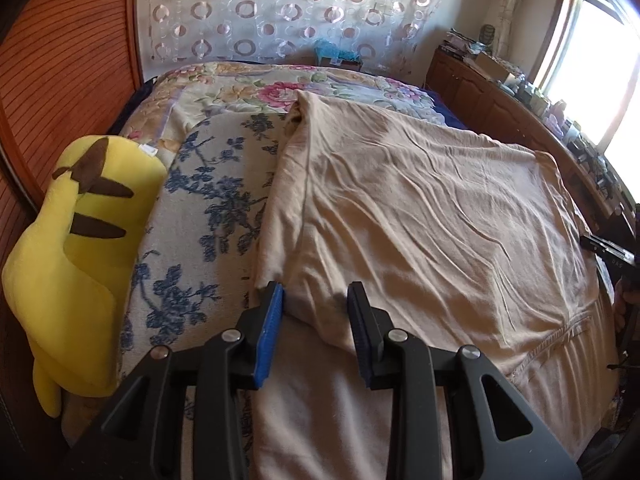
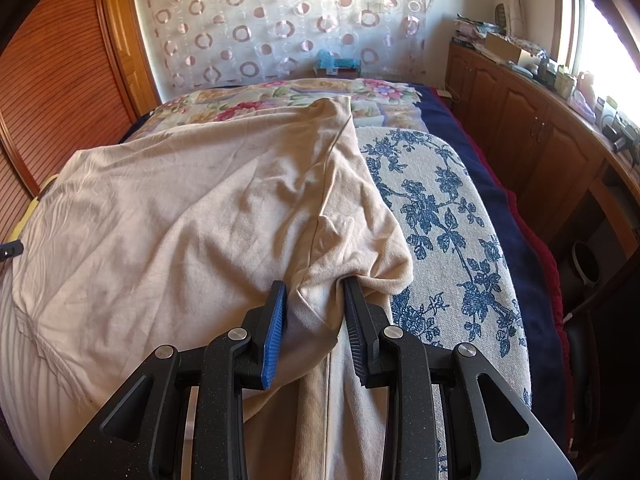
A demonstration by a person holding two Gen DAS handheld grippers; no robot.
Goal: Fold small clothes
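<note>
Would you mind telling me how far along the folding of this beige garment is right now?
Done: the beige garment is spread flat on the bed. In hand: the left gripper and the right gripper each have a bunched corner of cloth between the pads, at opposite sides. Left: no fold shows yet, so every fold is still to make.

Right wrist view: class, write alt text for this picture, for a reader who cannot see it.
The right gripper pinches a bunched fold of a beige garment between its blue pads, with the rest of the garment spread wrinkled across a bed. A blue floral cover lies right of the garment; a circle-patterned curtain hangs behind.
</note>
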